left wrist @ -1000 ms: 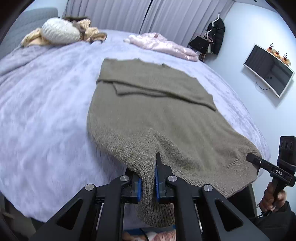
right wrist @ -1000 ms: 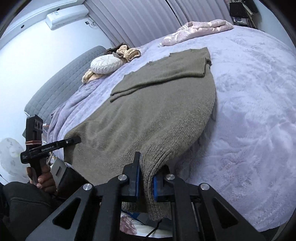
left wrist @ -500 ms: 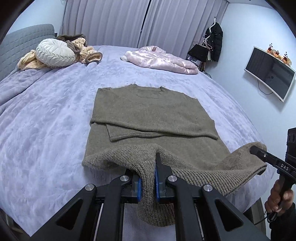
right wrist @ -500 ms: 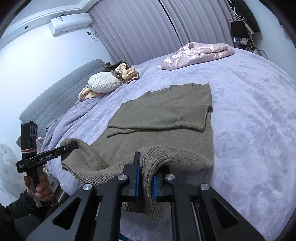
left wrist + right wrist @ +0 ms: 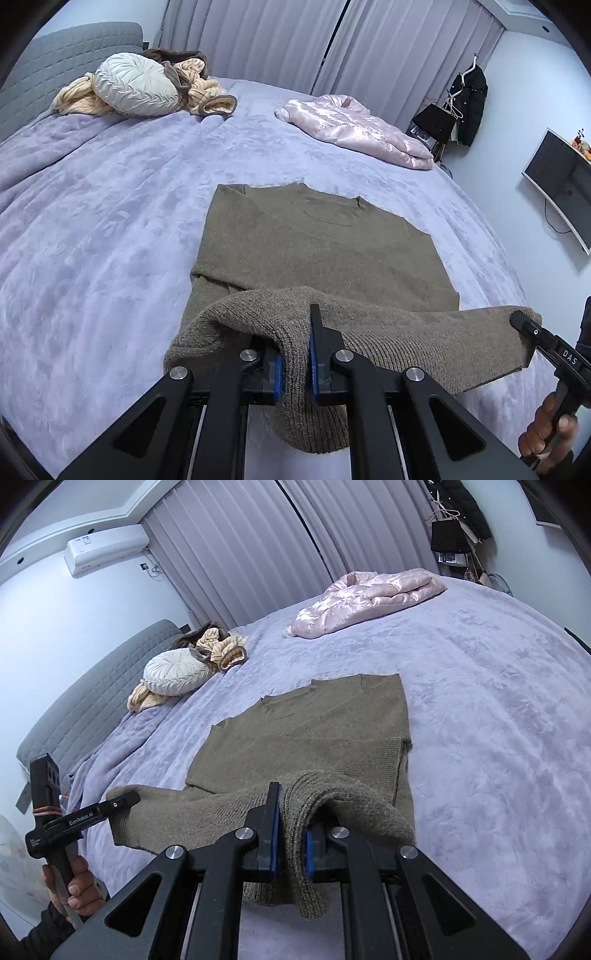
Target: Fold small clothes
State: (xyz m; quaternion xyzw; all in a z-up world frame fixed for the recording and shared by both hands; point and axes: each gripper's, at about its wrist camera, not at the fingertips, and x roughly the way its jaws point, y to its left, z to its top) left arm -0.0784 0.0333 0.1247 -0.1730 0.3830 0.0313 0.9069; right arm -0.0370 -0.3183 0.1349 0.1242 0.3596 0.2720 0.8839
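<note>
Bedroom. Bed with lavender plush blanket (image 5: 110, 229) fills both views, grey quilted headboard (image 5: 66, 48) at its far left. Grey pleated curtains (image 5: 288, 40) cover the back wall. Pale blue-white walls. Wall-mounted AC unit (image 5: 107, 550) high left; monitor (image 5: 557, 181) mounted on the right wall. Dark coat (image 5: 471, 103) hangs in the corner.

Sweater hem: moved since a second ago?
Yes. The hem, clamped by the left gripper and right gripper, has come off the bed edge, up and toward the sweater's collar.
</note>
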